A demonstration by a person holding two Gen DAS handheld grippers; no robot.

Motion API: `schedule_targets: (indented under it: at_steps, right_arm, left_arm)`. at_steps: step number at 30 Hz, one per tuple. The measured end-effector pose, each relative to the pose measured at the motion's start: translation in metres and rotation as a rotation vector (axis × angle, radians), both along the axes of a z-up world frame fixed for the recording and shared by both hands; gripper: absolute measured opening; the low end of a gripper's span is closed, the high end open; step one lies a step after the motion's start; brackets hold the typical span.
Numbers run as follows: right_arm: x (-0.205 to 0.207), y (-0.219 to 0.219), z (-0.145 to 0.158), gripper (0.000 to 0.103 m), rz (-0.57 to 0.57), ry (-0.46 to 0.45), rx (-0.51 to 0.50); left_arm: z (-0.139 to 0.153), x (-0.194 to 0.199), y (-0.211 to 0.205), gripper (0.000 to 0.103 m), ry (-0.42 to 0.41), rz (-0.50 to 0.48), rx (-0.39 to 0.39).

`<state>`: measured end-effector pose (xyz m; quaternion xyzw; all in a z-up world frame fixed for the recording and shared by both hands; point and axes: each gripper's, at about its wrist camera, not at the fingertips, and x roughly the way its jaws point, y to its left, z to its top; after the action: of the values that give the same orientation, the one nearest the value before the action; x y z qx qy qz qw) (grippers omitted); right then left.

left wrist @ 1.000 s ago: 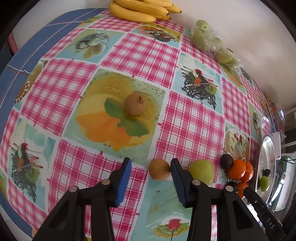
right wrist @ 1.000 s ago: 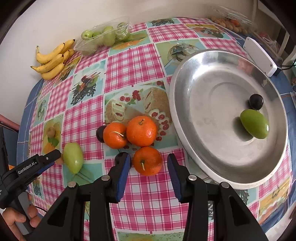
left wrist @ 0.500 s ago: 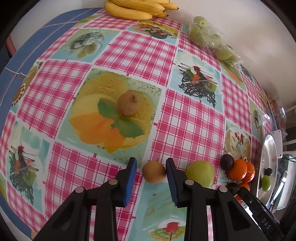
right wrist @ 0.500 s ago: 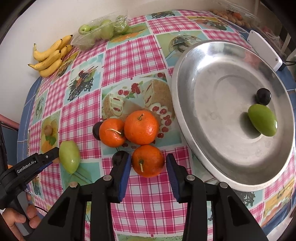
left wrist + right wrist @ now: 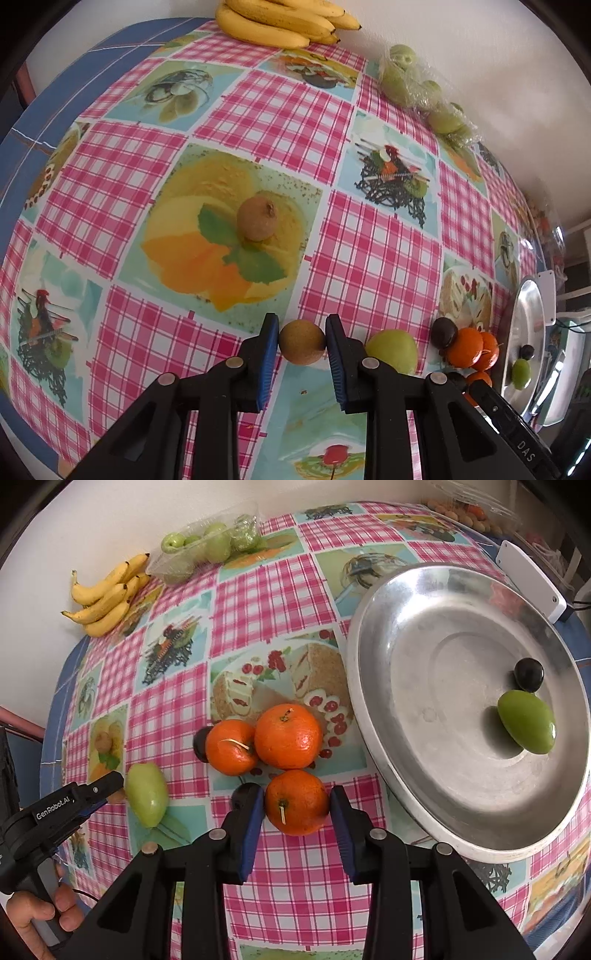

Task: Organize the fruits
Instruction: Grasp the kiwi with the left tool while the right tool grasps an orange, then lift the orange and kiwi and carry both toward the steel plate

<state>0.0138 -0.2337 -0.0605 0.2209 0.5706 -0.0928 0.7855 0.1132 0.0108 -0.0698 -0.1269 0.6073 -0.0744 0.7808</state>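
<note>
My left gripper (image 5: 301,341) is shut on a brown kiwi-like fruit (image 5: 302,342) on the checked tablecloth. A second brown fruit (image 5: 257,218) lies farther ahead. A green mango (image 5: 392,350) lies just right of the left gripper. My right gripper (image 5: 296,805) is shut on an orange (image 5: 296,802). Two more oranges (image 5: 288,735) and a dark plum (image 5: 201,743) lie just beyond it. A large steel plate (image 5: 436,657) at the right holds a green mango (image 5: 526,722) and a dark plum (image 5: 529,674).
Bananas (image 5: 105,598) and a clear bag of green fruit (image 5: 207,546) lie by the far wall. A white box (image 5: 532,579) sits behind the plate. A dark plum (image 5: 242,792) lies by my right gripper's left finger. The left gripper (image 5: 92,790) shows in the right wrist view.
Both grippers have closed in: the left on the brown fruit, the right on the near orange. Both have moved slightly forward.
</note>
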Motion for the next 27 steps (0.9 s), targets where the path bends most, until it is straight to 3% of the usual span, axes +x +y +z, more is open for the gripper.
schedule_targets:
  at_steps: [13, 27]
  right_arm:
    - [-0.006, -0.001, 0.052, 0.038, 0.003, -0.156, 0.012]
    - [-0.009, -0.007, 0.05, 0.038, -0.005, -0.143, 0.015]
  left_arm:
    - [0.056, -0.004, 0.008, 0.028, -0.14, 0.022, -0.052]
    - [0.062, -0.007, -0.003, 0.028, -0.135, 0.037, -0.071]
